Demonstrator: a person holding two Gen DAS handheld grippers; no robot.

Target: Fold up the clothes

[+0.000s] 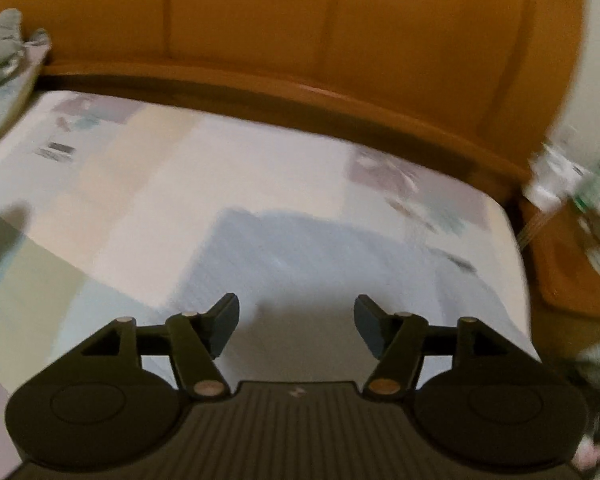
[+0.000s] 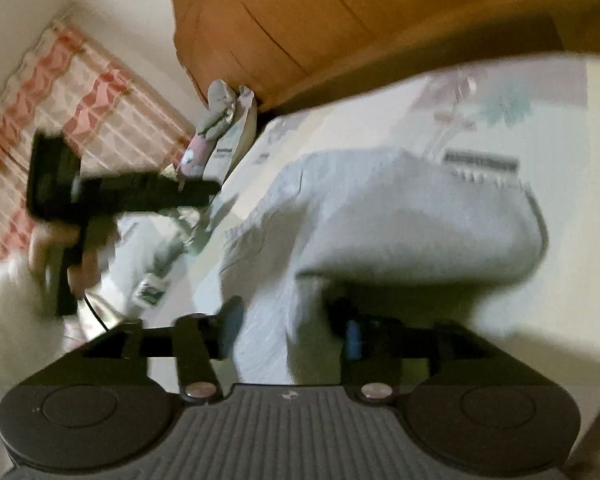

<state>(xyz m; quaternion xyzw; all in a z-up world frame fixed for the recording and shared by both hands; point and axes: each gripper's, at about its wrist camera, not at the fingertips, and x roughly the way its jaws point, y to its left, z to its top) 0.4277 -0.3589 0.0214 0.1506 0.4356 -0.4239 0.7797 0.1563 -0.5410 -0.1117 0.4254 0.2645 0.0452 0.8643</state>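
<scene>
Grey garment (image 2: pixel 400 216); no legible writing

Both feeds look dim and warm to me, typical indoor light, colours kinda muddy. Heavy motion blur everywhere: in my right wrist view the grey garment (image 2: pixel 400 216) is smeared and my other hand's gripper (image 2: pixel 112 196) is just a dark streak. Left wrist view, the bedsheet (image 1: pixel 260 184) print is blurry, with soft shadows. Fisheye bends the headboard (image 1: pixel 300 20), and the corners go black.
</scene>
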